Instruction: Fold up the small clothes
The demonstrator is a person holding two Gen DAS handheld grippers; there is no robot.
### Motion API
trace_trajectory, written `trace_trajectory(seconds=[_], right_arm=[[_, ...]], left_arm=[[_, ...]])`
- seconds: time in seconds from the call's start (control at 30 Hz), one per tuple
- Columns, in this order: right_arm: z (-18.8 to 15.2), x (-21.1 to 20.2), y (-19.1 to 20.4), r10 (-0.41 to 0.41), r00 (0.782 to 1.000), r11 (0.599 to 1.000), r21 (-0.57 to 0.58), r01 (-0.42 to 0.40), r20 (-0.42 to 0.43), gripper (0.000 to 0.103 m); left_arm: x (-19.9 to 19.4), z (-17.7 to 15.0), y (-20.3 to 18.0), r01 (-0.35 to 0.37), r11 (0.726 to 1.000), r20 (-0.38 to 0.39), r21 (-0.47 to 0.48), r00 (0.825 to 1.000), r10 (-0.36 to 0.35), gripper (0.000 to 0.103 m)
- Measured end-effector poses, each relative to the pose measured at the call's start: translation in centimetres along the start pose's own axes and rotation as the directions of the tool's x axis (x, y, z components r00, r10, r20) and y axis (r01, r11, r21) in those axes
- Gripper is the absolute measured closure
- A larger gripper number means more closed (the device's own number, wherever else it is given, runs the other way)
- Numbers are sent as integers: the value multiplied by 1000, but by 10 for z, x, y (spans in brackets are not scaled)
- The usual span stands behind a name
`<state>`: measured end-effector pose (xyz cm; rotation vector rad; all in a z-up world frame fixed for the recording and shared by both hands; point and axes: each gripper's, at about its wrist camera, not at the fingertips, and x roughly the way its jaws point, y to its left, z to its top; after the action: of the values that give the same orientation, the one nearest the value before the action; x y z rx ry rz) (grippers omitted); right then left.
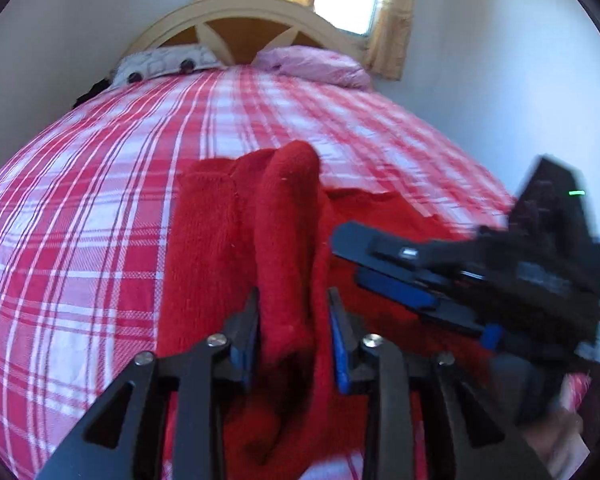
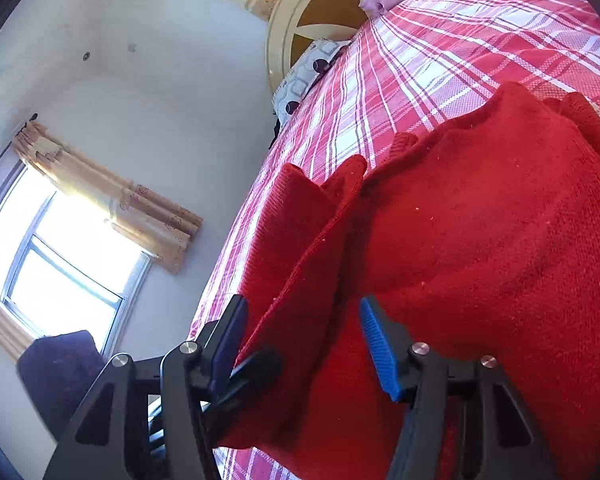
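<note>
A red knitted garment (image 1: 220,240) lies on the bed, bunched into upright folds. My left gripper (image 1: 294,308) has a thick fold of the garment between its blue-padded fingers (image 1: 244,344), which stand apart around it. My right gripper (image 1: 380,264) shows in the left wrist view, blurred, reaching in from the right over the garment. In the right wrist view the right gripper (image 2: 300,320) is open, with a fold of the red garment (image 2: 480,240) lying between its fingers.
The bed has a red and white plaid cover (image 1: 80,200). A pink pillow (image 1: 316,64) and a white patterned pillow (image 1: 164,64) lie against the cream headboard (image 1: 240,12). Curtained windows (image 2: 68,264) are in the white walls.
</note>
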<state>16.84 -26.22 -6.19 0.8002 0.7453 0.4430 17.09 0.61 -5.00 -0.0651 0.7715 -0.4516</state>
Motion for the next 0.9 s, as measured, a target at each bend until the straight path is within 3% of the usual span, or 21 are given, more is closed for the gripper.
trace_trajectory(seconds=[0.03,0.07,0.1,0.17,0.27,0.37,0.5,0.57,0.63,0.73,0.83,0.9], right_arm=[[0,-1,0,6,1000,1000,11,-6,6,44],[-1,-5,-3,10,1000,1000,19,-10,8,44],[-1,-6,-4,12,1000,999,31,-13,11,44],[1,-6,-5,15,1000,998,56,-16,8,43],[5,-1,-3,25,1000,997,72,-25,-2,32],[3,10,9,-8,1000,1000,24,9,-25,30],[-3,43,32,-96,992,989,-124,86,-79,30],[-12,59,38,-204,976,962,-202,186,-77,38],[-22,67,43,-310,950,913,-291,287,-36,53],[-24,64,44,-322,946,905,-299,302,-18,70],[-22,60,45,-319,948,905,-296,304,-3,78],[-20,57,59,-323,946,884,-347,314,34,79]], left_arm=[[-9,1,4,18,1000,13,-10,1000,-18,41],[-17,1,10,33,999,26,-27,999,-32,19],[-27,2,19,57,997,49,-50,997,-54,13],[-36,6,29,63,996,81,-64,995,-58,13],[-36,11,45,-25,995,100,-99,994,35,13],[-20,9,67,-65,980,49,-189,996,76,13],[0,-2,83,-121,961,-11,-250,992,123,13],[5,-9,87,-124,957,-32,-261,992,120,14],[11,-13,88,-132,956,-48,-263,991,124,13],[12,-19,91,-117,953,-44,-280,993,109,13],[10,-18,92,-103,948,-39,-300,995,96,13],[4,-14,95,-116,945,-28,-305,993,113,13]])
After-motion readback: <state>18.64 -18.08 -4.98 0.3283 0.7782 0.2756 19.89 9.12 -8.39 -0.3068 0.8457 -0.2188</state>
